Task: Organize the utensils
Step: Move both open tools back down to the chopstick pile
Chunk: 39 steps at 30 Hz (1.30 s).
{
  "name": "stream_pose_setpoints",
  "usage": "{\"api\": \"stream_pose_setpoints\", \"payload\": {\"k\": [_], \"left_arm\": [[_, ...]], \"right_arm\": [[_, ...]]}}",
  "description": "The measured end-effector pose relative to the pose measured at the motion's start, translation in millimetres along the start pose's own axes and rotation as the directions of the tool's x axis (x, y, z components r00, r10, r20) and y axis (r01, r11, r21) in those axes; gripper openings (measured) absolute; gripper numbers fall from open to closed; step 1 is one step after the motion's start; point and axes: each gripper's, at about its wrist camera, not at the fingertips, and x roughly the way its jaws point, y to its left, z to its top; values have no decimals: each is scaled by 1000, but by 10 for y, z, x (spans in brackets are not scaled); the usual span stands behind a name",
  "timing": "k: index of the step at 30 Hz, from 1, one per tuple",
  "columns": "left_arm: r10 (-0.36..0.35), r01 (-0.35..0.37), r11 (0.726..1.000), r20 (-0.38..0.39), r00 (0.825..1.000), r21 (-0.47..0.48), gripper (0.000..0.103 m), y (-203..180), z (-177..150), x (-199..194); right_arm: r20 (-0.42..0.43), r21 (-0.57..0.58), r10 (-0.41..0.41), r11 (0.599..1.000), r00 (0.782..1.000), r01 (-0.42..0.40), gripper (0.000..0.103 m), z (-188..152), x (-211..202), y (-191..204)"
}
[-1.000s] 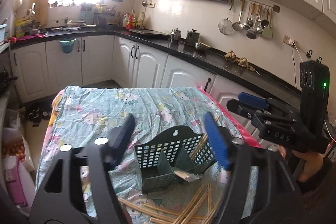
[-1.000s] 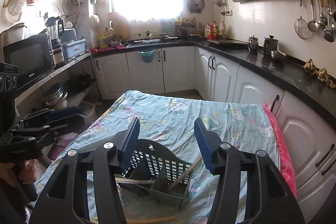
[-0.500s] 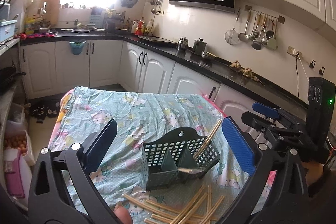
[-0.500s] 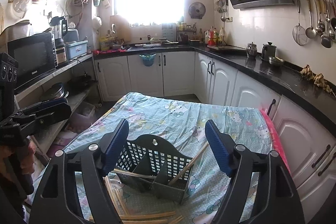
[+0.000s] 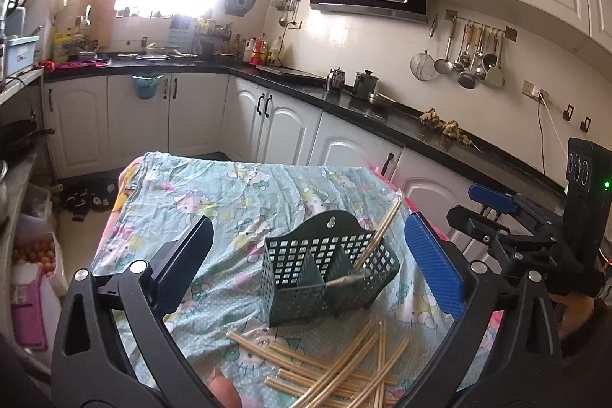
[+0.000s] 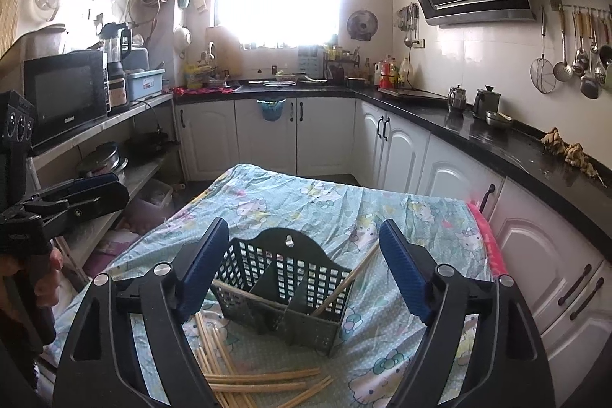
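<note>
A dark green slotted utensil basket [image 5: 329,270] [image 6: 287,285] stands upright on the table's cartoon-print cloth [image 5: 229,194]. One chopstick [image 5: 382,228] leans out of its right compartment, and another chopstick [image 6: 237,293] lies across the left one. Several loose chopsticks [image 5: 344,369] [image 6: 252,377] are scattered on the cloth in front of it. My left gripper [image 5: 308,228] is open wide, short of the basket and clear of it. My right gripper [image 6: 304,228] has its jaws still opening; the pads touch nothing. Each gripper also shows at the other view's edge.
The table edge drops off on the left, with shelves holding pots and a microwave [image 6: 65,94] beyond. White cabinets and a black counter [image 5: 382,117] run along the right and back. A pink cloth edge [image 6: 489,239] marks the table's right side.
Both grippers have drawn back from the basket and their jaws have spread wider. More of the loose chopsticks shows in front of the basket. The basket has stayed put.
</note>
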Motion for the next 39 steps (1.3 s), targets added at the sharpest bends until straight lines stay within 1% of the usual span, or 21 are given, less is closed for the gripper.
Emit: {"api": "stream_pose_setpoints", "payload": {"k": [10,18,26,32,39], "left_arm": [[9,-10,1000,-58,998,-6,92,7,-285,-19],[16,-20,999,-120,993,-29,92,50,-561,16],[20,-27,999,-186,982,-34,92,54,-842,68],[25,-36,998,-229,973,-47,92,136,-1045,100],[28,-45,997,-264,964,-57,92,213,-1209,110]], "right_arm": [[-72,-20,-11,1000,997,9,79,-308,-23,120],[-123,-30,-12,1000,992,8,79,-566,-12,192],[-157,-26,-2,1000,988,-2,79,-746,8,249],[-188,-13,7,1000,982,-9,79,-876,55,269],[-218,11,0,1000,976,3,79,-1020,91,195]]}}
